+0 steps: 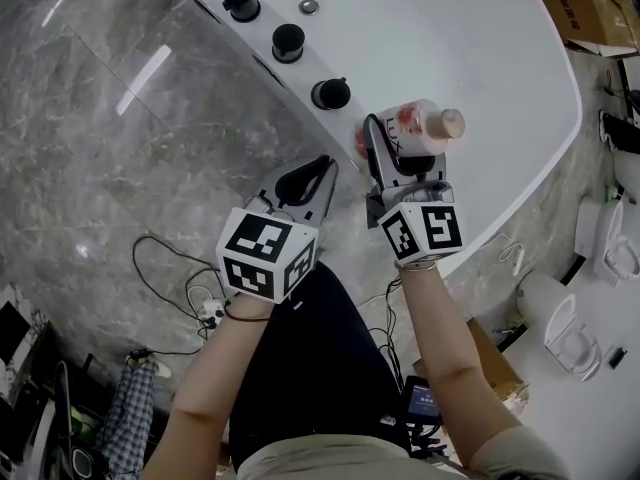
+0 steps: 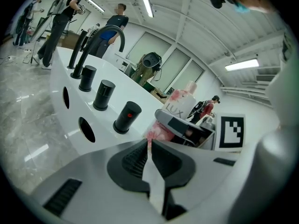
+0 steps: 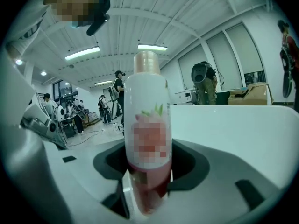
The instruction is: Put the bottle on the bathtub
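Right gripper (image 1: 398, 146) has the bottle (image 1: 420, 125), its fingers (image 3: 191, 167) clamped on the lower body, pink liquid showing at the base and the pale cap up top in the right gripper view. From the head view, the bottle hangs over the broad white rim of the bathtub (image 1: 470, 38), cap pointing off to the right, just past the nearest of the black knobs (image 1: 331, 93) lined along the rim. Whether its base is touching the rim I cannot tell. Left gripper (image 1: 318, 173) sits just beside the right one, at the tub's near edge, fingers (image 2: 135, 157) pinched together with nothing between them. Looking along the left gripper, there is the bottle's pink flowered label straight ahead, the knobs running away to the left and a dark curved faucet (image 2: 100, 36) beyond them. Grey marble floor (image 1: 90, 118) below, cables (image 1: 165, 278) trailing across it by the person's legs.
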The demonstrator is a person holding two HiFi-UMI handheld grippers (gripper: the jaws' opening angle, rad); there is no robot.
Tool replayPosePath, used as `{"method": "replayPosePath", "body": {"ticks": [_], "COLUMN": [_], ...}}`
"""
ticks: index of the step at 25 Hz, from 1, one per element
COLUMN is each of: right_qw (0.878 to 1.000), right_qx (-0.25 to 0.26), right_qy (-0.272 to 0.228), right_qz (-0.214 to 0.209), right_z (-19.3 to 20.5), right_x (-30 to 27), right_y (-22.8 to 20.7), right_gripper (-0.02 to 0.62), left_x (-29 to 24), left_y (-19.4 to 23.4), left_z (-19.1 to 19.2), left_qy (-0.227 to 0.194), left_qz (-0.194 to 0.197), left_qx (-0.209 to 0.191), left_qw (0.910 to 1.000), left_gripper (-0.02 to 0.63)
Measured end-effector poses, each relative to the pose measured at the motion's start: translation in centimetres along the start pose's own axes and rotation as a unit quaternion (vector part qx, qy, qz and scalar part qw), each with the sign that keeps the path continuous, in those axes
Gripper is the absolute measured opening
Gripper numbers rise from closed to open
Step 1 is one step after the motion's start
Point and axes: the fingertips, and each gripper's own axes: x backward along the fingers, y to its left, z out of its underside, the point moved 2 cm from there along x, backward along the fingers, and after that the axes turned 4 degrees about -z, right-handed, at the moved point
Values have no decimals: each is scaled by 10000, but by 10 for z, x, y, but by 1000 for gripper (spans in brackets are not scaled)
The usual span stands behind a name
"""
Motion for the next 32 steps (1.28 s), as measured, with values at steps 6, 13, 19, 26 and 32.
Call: {"method": "replayPosePath", "body": {"ticks": [6,13,19,26,32], "right_qw": [9985,9933,9970,9980,9972], "right_qx": [533,1119,608,416,269], "right_qy": [130,294,467,446,608], "right_qz": [-25,-72,-35,-177,-329], "right_z": [8,14,15,10,4], "right_x": [9,12,12,34,60], "right_y": [11,23,23,28,36], "right_gripper": [229,230,243,298,301], "left_x": [6,19,24,30,45], "left_y": [5,13,6,-5,-21], "left_z": [2,15,20,18,7], "left_qy": [-10,55,126,169,177], "left_qz": [-128,-255,-204,-173,-187], "left_qx": [99,275,342,157,-68], "left_qw": [9999,9993,9991,9996,9996], "left_gripper": [27,26,27,27,26]}}
